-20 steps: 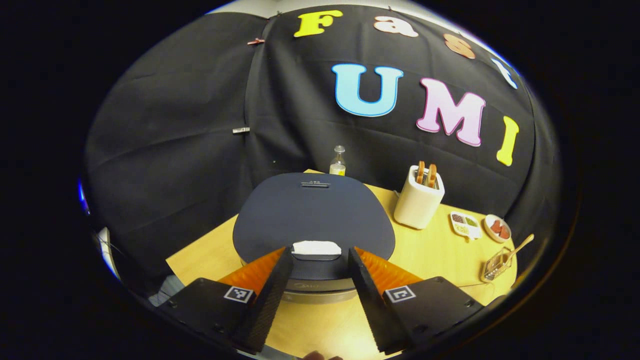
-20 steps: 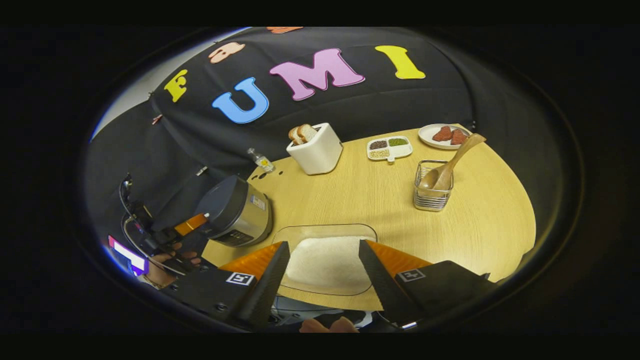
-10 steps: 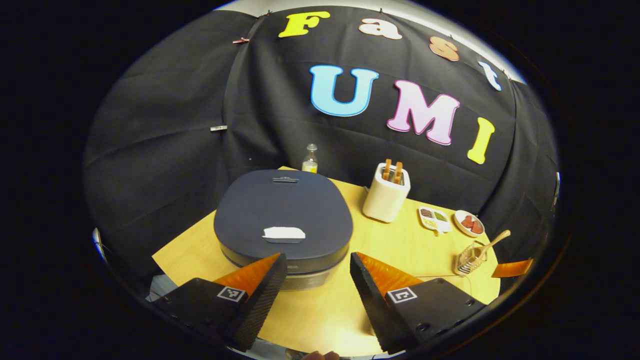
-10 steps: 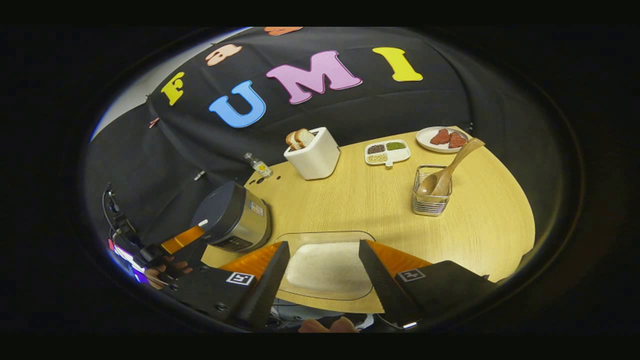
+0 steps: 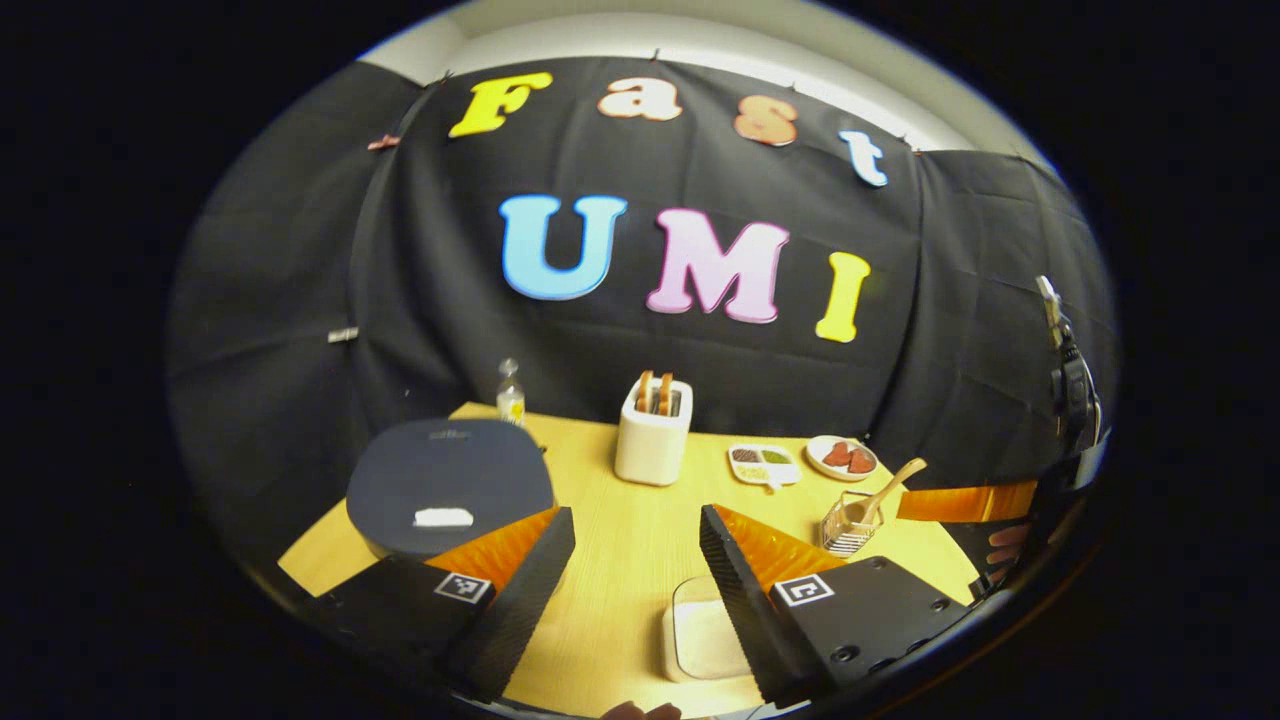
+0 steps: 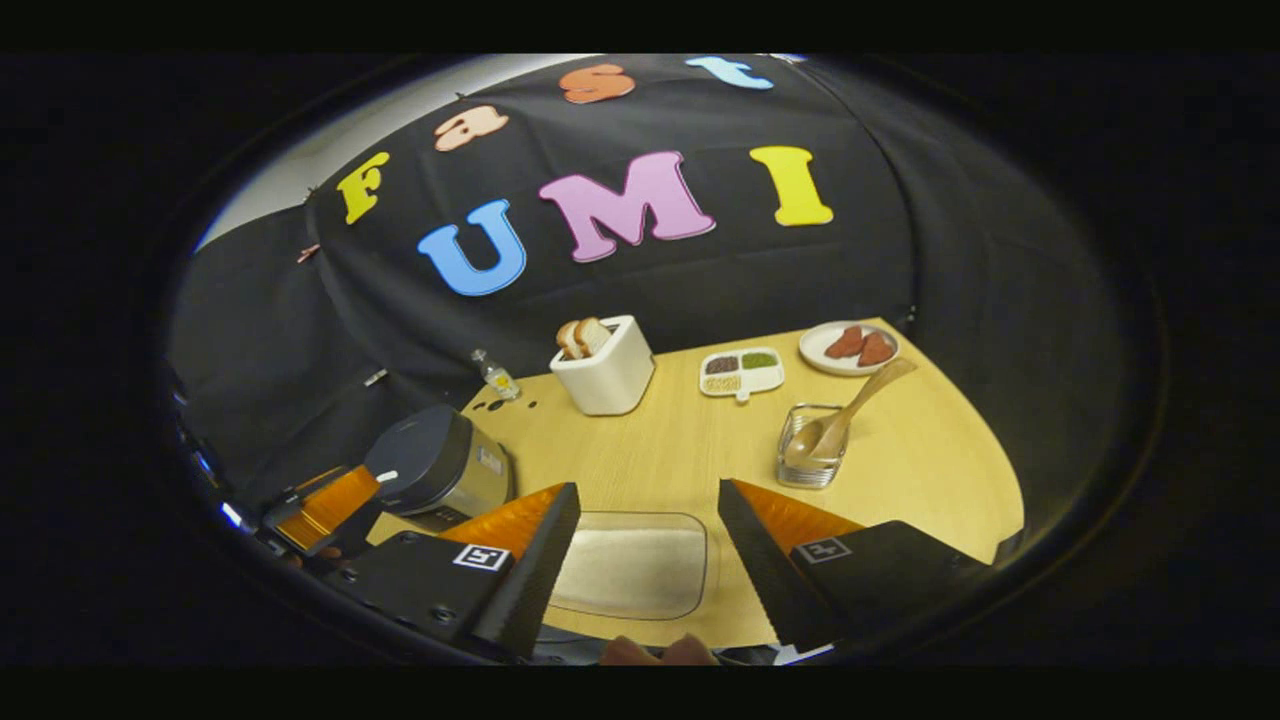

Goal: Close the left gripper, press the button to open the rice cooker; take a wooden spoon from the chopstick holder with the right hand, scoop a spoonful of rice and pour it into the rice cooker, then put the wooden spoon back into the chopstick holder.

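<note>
Wooden table (image 5: 620,540) fills the left gripper view: the left gripper (image 5: 628,570) hangs spread apart, holding nothing, the lidded cooker (image 5: 445,480) at its left, the spoon (image 5: 885,485) leaning in its holder (image 5: 845,525) far right. Right gripper view: the right gripper (image 6: 645,560) gapes over the rice tray (image 6: 630,565), spoon in holder beyond.

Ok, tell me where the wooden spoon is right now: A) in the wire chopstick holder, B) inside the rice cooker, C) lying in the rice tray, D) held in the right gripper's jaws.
A: the wooden spoon stands bowl-down in the wire chopstick holder, its handle leaning out over the rim.
</note>
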Tool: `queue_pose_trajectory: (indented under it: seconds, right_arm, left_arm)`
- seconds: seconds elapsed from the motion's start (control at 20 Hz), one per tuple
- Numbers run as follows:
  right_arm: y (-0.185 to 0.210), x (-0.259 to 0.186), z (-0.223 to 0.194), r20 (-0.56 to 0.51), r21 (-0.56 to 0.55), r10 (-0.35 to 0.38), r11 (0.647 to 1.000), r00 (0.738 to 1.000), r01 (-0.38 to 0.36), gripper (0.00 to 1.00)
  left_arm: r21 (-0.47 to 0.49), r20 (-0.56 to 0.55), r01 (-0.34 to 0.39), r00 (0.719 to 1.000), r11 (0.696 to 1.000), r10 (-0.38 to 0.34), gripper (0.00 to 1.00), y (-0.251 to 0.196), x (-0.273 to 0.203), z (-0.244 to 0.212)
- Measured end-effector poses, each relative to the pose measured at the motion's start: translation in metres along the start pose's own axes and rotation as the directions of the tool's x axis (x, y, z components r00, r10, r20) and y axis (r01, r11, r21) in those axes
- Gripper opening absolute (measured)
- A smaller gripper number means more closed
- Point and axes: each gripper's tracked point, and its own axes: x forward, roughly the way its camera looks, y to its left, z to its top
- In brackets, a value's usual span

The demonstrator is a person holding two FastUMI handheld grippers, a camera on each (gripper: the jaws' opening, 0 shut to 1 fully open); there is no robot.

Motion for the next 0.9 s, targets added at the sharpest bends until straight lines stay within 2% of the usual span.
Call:
queue_pose_trajectory:
  seconds: [0.15, 0.25, 0.35, 0.5, 0.9]
  right_arm:
    - [0.002, -0.017, 0.025, 0.093, -0.058, -0.025, 0.998, 0.995, 0.031, 0.88]
    - [0.006, -0.029, 0.040, 0.181, -0.101, -0.035, 0.993, 0.983, 0.054, 0.89]
    - [0.008, -0.038, 0.040, 0.212, -0.148, -0.036, 0.987, 0.977, 0.069, 0.90]
    - [0.016, -0.053, 0.039, 0.232, -0.230, -0.028, 0.970, 0.972, 0.083, 0.98]
    - [0.041, -0.072, 0.052, 0.341, -0.281, -0.034, 0.950, 0.939, 0.136, 0.98]
  left_arm:
    - [0.049, 0.080, 0.048, 0.995, 0.998, -0.052, 0.87, -0.026, -0.011, 0.025]
    - [0.042, 0.105, 0.088, 0.990, 0.995, -0.092, 0.87, -0.040, -0.017, 0.032]
    - [0.036, 0.109, 0.102, 0.988, 0.994, -0.106, 0.87, -0.045, -0.024, 0.032]
    - [0.012, 0.144, 0.093, 0.985, 0.996, -0.094, 0.87, -0.047, -0.040, 0.041]
    - [-0.007, 0.194, 0.043, 0.980, 0.999, -0.041, 0.87, -0.033, -0.071, 0.048]
